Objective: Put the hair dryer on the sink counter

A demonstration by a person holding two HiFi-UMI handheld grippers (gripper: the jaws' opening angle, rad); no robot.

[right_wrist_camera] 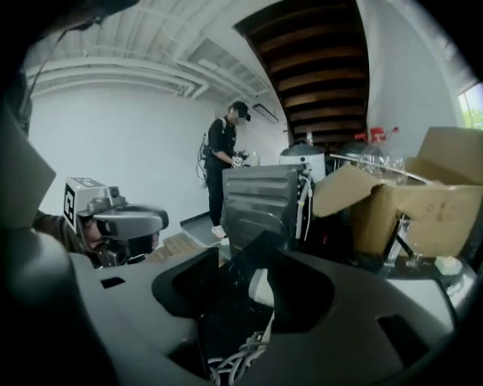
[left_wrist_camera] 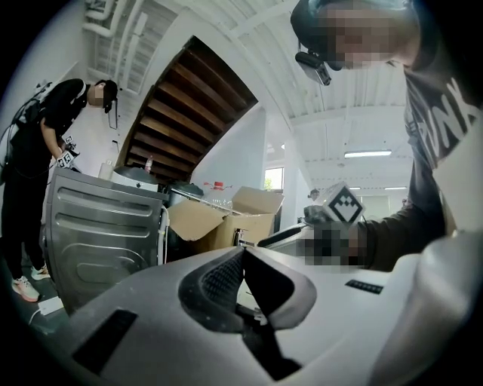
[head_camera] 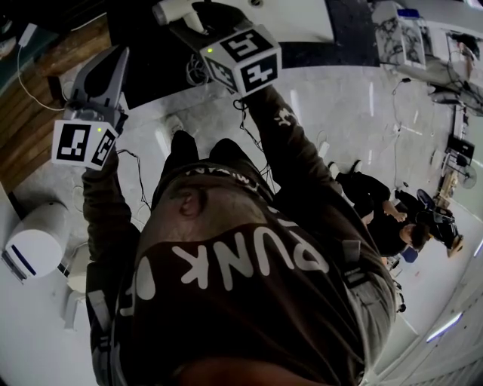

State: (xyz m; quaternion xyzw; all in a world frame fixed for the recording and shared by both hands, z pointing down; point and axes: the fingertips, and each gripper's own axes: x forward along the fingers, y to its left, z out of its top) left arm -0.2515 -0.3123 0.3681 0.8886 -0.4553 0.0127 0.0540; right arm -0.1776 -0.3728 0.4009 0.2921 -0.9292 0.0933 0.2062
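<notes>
The white hair dryer (head_camera: 172, 10) is at the top of the head view, over the dark sink counter (head_camera: 143, 53). My right gripper (head_camera: 185, 30) is shut on it. In the right gripper view a white part of the hair dryer (right_wrist_camera: 261, 290) sits between the jaws of that gripper (right_wrist_camera: 253, 256), and its coiled cord (right_wrist_camera: 230, 366) hangs below. My left gripper (head_camera: 117, 53) is raised at the left, apart from the dryer. In the left gripper view this gripper (left_wrist_camera: 241, 252) is shut, its jaws meeting on nothing.
A steel appliance (right_wrist_camera: 260, 203) and an open cardboard box (right_wrist_camera: 423, 211) stand beyond the counter. Another person (right_wrist_camera: 223, 166) works behind the appliance. A white bin (head_camera: 38, 241) stands at my lower left, and a person (head_camera: 385, 211) crouches on the floor at the right.
</notes>
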